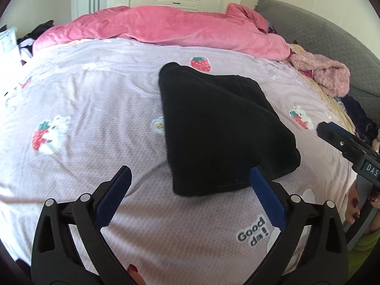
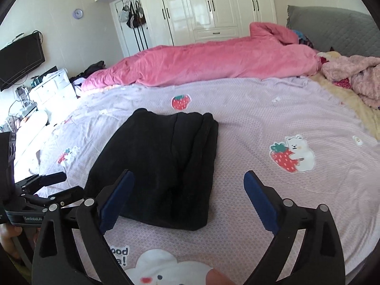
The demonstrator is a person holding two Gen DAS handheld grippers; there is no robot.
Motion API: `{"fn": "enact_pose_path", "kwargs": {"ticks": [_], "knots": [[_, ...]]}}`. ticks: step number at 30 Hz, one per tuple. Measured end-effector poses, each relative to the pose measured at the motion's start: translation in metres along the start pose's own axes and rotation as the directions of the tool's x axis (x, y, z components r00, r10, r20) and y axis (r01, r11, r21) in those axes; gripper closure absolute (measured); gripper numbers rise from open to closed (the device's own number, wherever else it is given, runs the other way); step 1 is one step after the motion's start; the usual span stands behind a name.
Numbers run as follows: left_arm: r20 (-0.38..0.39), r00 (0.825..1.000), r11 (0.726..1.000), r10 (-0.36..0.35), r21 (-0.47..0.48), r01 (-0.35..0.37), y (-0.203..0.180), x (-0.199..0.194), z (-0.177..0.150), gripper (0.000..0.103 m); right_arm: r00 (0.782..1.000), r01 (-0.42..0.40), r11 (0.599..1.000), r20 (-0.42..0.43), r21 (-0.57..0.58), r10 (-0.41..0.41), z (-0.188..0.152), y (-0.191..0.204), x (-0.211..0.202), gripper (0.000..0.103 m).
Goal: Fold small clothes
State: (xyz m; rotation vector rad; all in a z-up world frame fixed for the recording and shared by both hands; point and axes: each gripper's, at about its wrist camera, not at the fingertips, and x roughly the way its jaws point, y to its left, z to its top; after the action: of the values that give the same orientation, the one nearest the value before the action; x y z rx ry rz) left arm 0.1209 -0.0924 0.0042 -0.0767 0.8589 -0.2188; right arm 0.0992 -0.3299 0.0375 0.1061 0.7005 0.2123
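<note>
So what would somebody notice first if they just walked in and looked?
Probably the black folded garment, lying dark in the middle of the lilac strawberry-print bedsheet, with both open tools held just short of it. Next the big pink quilt, heaped along the far side of the bed in front of the white wardrobe. A fluffy pink garment sits crumpled at the right by the grey headboard.

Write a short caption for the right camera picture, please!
Open right claw hovers over a folded black garment on the strawberry-print bedsheet.
</note>
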Motion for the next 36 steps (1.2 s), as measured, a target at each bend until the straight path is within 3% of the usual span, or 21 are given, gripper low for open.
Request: {"fn": "enact_pose_path", "kwargs": {"ticks": [2, 7, 20, 36], "knots": [[0.015, 1.0, 1.0, 0.006, -0.01, -0.006, 0.004, -0.008, -0.003, 0.01, 1.0, -0.002, 1.0, 0.011, 0.003, 0.002, -0.003, 0.002, -0.007, 0.004], [0.059, 0.998, 1.0, 0.019, -0.021, -0.017, 0.01, -0.029, -0.013, 0.009, 1.0, -0.002, 1.0, 0.025, -0.003, 0.002, -0.015, 0.009, -0.019, 0.005], [0.056, 0.998, 0.999, 0.026, -0.037, -0.024, 0.022, -0.045, -0.04, 0.009, 0.998, 0.049, 0.999, -0.039, -0.02, -0.05, -0.066, 0.033, -0.024, 0.005], [0.048, 0.998, 0.999, 0.034, -0.039, -0.032, 0.022, -0.045, -0.045, 0.009, 0.998, 0.048, 0.999, -0.031, -0.01, -0.048, -0.068, 0.039, -0.027, 0.005]]}}
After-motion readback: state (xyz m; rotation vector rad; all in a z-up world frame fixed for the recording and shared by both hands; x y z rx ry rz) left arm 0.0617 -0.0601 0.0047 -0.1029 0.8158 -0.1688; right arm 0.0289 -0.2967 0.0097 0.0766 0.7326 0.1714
